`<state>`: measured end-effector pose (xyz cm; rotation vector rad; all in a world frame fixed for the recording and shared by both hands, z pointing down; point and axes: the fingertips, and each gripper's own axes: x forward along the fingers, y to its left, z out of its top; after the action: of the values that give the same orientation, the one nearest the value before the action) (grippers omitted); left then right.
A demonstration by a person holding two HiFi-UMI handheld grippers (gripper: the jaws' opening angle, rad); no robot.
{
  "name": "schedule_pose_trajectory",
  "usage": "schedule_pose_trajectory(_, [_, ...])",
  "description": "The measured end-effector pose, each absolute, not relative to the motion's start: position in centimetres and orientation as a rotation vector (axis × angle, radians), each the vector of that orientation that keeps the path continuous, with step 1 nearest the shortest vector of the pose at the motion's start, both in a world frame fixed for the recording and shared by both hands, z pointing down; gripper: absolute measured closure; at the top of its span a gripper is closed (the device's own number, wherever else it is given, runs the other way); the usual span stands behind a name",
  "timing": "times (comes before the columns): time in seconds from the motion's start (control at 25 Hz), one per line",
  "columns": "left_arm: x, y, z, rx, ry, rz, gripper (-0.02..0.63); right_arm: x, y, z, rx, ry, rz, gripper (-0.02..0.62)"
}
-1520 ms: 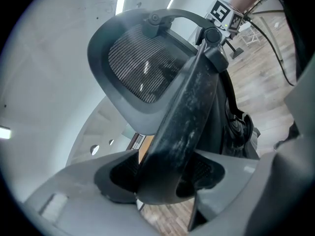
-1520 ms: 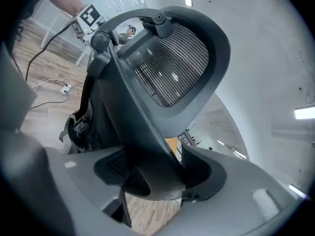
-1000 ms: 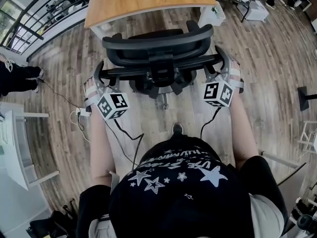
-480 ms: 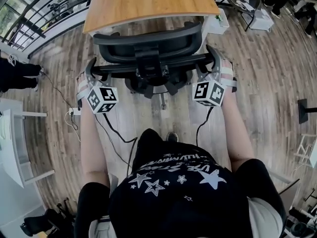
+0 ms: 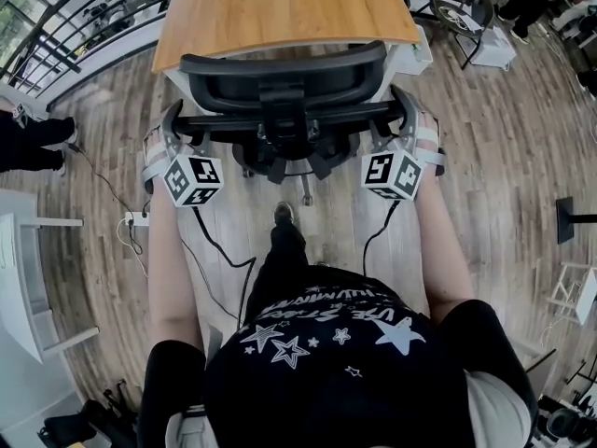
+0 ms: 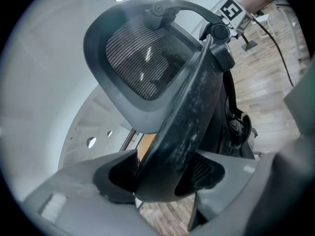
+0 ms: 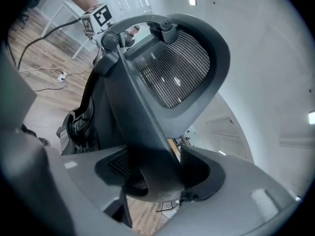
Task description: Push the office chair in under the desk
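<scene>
Jaws, left: the 2 jaws of the left gripper [image 6: 165, 176] are clamped on the backrest frame of the office chair [image 5: 284, 87].
Jaws, right: the right gripper [image 7: 157, 176] is clamped on the same frame's other side.
Chair: placed at upper centre of the head view, backrest at the near edge of the desk [image 5: 280, 7].
Floor: wooden planks [image 5: 504, 157] are shown around.

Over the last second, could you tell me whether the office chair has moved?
Yes: the office chair has rolled forward to the desk, closing the gap that lay between them.
</scene>
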<state>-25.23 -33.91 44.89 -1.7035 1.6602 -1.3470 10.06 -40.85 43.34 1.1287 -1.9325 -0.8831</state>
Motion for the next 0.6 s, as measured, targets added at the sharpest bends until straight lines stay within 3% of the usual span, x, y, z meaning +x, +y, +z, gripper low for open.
schedule_pose_trajectory(0.6, [-29.0, -45.8, 44.2, -1.715, 1.584, -1.334, 0.311, 6.3, -52.6, 42.7, 1.172, -1.892, -0.801, 0.308])
